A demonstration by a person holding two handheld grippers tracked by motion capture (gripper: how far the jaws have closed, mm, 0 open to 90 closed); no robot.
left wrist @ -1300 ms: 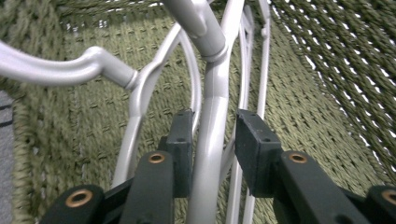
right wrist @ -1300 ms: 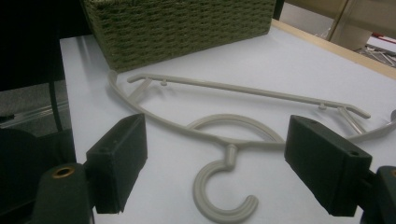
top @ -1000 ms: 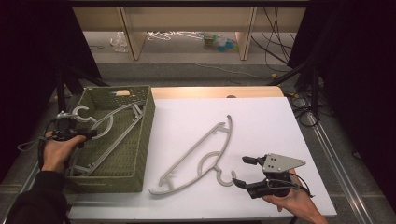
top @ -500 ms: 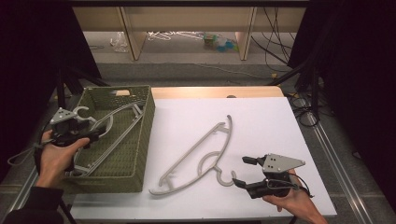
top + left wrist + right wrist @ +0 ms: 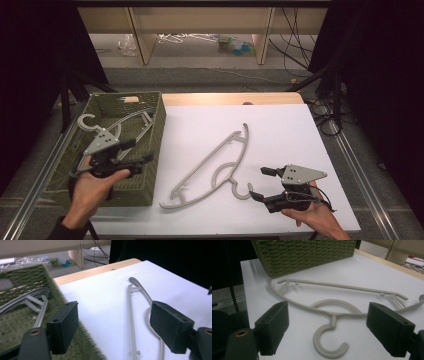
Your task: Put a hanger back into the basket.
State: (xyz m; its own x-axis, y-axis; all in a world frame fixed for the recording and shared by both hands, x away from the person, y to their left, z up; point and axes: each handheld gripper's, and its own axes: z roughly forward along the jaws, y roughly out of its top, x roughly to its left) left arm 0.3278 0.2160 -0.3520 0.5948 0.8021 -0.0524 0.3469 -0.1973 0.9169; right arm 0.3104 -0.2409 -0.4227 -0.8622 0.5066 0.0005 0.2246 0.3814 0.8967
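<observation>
A: Nearest us, our right gripper [image 5: 256,183] stood wide open and empty, the grey hanger's [image 5: 212,167] hook just off its jaws at about nine o'clock.

B: And the hanger's long axis ran from seven o'clock to one o'clock across the white table [image 5: 280,130], so our right hand was nearer.

A: Farther left, our left gripper [image 5: 141,151] had just been opening, nothing between its jaws.

B: A second earlier it sat low over the green basket [image 5: 156,131]; it had since risen and swung towards the table. The other hanger [image 5: 131,119] lay in the basket.
</observation>
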